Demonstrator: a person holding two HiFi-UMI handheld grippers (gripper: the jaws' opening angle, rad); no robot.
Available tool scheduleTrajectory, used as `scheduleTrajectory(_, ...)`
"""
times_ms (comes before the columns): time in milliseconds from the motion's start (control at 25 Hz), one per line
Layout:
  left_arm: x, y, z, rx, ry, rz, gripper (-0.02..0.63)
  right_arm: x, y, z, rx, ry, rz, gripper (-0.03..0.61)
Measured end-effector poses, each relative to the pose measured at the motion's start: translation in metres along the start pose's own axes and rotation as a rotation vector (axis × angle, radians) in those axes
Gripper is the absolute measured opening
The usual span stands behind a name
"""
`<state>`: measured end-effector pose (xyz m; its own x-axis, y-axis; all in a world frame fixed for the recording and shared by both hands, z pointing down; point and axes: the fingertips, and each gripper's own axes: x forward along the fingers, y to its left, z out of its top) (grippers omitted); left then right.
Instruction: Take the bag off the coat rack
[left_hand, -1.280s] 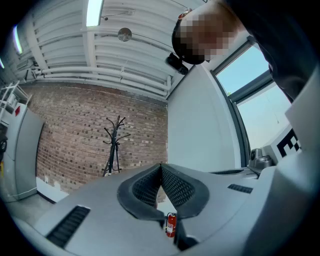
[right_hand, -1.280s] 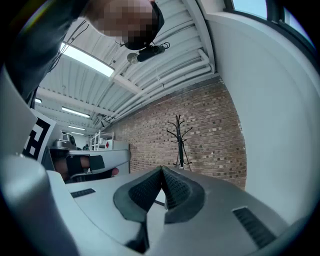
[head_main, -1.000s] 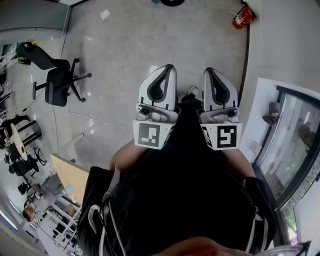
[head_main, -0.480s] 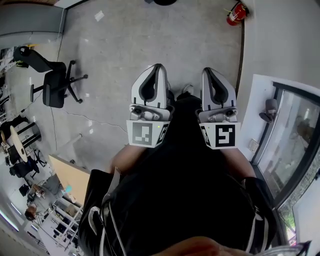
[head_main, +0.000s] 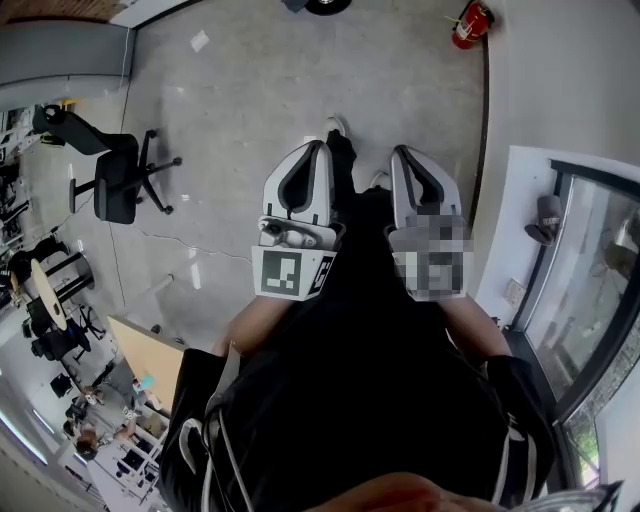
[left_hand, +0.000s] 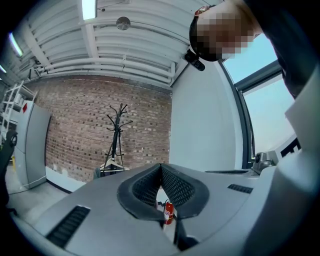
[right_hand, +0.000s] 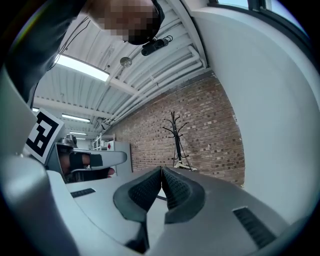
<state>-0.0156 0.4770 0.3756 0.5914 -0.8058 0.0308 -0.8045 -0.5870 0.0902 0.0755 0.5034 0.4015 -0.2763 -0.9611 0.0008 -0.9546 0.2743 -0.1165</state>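
Although the coat rack stood upright against the brick wall, well apart from both grippers, the right gripper aimed almost straight at it, with the rack just right of its jaw line. From the left gripper it lay off to the left. Both pairs of jaws were pressed together, holding nothing. A pale shape hung low on the rack, perhaps the bag, though it was too small to tell.

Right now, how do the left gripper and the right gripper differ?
The left gripper sees the coat rack well left of its fingers; the right gripper sees it just right of them. A fire extinguisher shows behind the left gripper's fingers, none behind the right gripper's. Both are shut and empty.
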Motion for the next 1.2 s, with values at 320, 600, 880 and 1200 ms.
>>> scheduleTrajectory(320, 0.012, -0.02, 0.012, 0.013, -0.061, -0.051, 0.018, -0.011, -0.028, 0.008, -0.065, -0.011, -0.065, 0.02)
scheduleTrajectory(600, 0.018, -0.022, 0.023, 0.028, -0.096, -0.049, 0.018, -0.007, -0.032, 0.018, -0.058, -0.048, -0.052, 0.02)
scheduleTrajectory(880, 0.018, -0.018, 0.019, 0.034, -0.089, -0.053, 0.018, -0.003, -0.037, 0.002, -0.014, -0.006, -0.044, 0.02)
scheduleTrajectory(1200, 0.022, -0.009, 0.012, 0.014, -0.127, -0.033, 0.018, 0.008, -0.043, 0.001, -0.034, -0.017, -0.025, 0.02)
